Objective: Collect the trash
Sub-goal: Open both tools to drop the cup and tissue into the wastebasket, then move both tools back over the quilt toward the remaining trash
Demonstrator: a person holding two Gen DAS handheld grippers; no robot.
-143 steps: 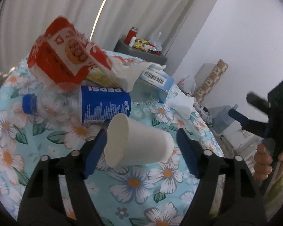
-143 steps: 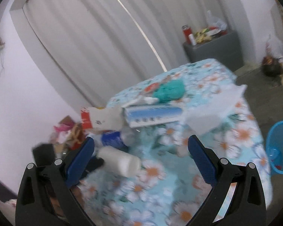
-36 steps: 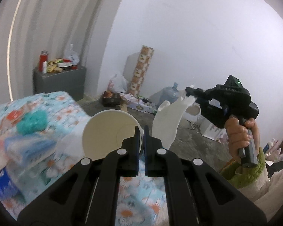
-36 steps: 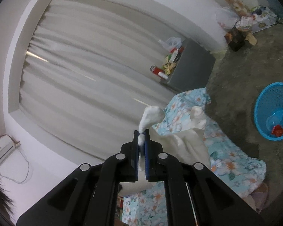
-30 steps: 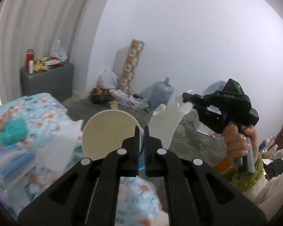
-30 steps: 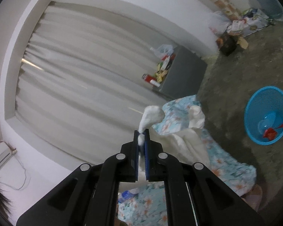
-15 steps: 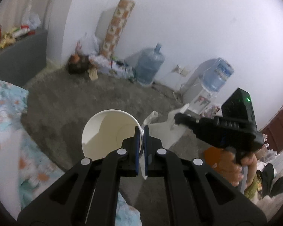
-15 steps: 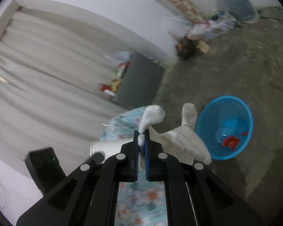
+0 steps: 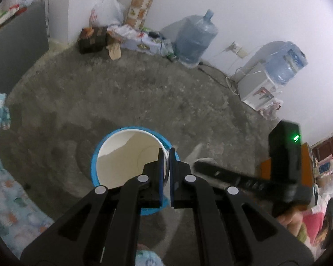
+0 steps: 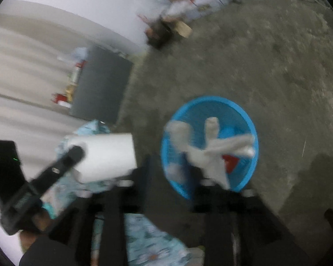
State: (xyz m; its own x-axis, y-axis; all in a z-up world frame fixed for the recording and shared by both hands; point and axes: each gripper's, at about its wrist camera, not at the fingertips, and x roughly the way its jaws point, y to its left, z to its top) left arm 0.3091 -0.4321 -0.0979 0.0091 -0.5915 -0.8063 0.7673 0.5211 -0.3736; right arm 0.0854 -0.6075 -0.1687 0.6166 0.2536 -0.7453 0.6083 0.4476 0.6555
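Now the left gripper (image 9: 165,158) has its blue-padded fingers (image 9: 159,177) pressed almost together on the rim of a white paper cup (image 9: 131,155), one pad inside the wall and the other outside. In the left wrist view the cup's open mouth faces the camera, and it hangs directly over a round blue plastic basket (image 9: 95,155), whose rim peeks out around the cup from about 7 o'clock to 2 o'clock. The basket stands on a rough grey floor (image 9: 100,93).

The right gripper (image 10: 173,173), blurred in its own view, has its jaws standing apart; they have just been opening. A crumpled white tissue (image 10: 211,148) lies loose at the mouth of the blue plastic basket, at about 1 o'clock from the fingertips, and neither pad presses on it. Something red (image 10: 232,163) lies inside the basket beneath the tissue.

In the right wrist view the paper cup sits at about 9 o'clock from the basket, held on its side. An edge of the floral tablecloth (image 9: 2,190) shows at 8 o'clock in the left wrist view. Against the far wall stand a large water bottle (image 9: 195,40) and a water dispenser (image 9: 268,77).
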